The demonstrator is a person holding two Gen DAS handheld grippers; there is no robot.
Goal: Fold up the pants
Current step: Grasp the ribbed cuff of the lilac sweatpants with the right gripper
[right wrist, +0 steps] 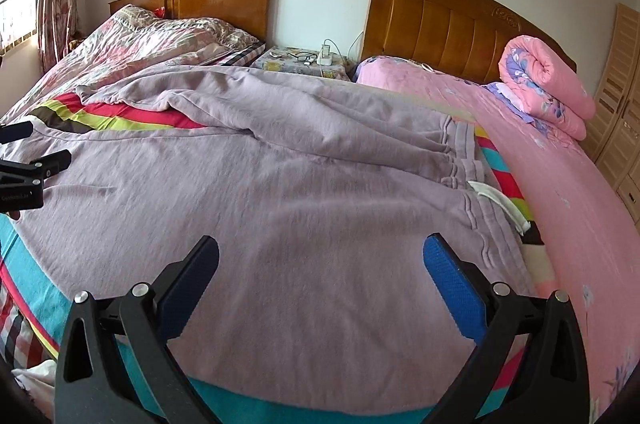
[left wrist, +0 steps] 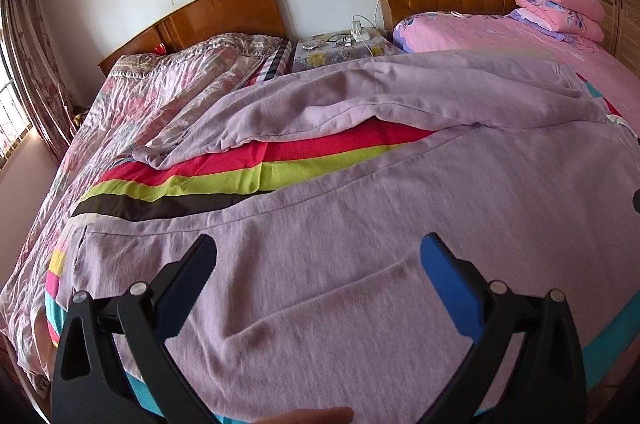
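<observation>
Lilac sweatpants point(left wrist: 400, 208) lie spread flat on a striped blanket point(left wrist: 224, 180) on the bed, legs apart in a V, waistband to the right. My left gripper point(left wrist: 320, 252) is open, empty, just above the near leg. In the right wrist view the pants point(right wrist: 304, 184) fill the middle, with the elastic waistband point(right wrist: 472, 160) and a white drawstring point(right wrist: 500, 204) at right. My right gripper point(right wrist: 320, 252) is open and empty above the hip area. The left gripper point(right wrist: 28, 164) shows at the left edge there.
A second bed with a floral quilt point(left wrist: 160, 84) lies at left. A pink sheet point(right wrist: 540, 160) with a rolled pink quilt point(right wrist: 548, 80) lies at right. A nightstand point(right wrist: 300, 62) with glasses and chargers stands between the headboards. A wardrobe point(right wrist: 620, 104) is at far right.
</observation>
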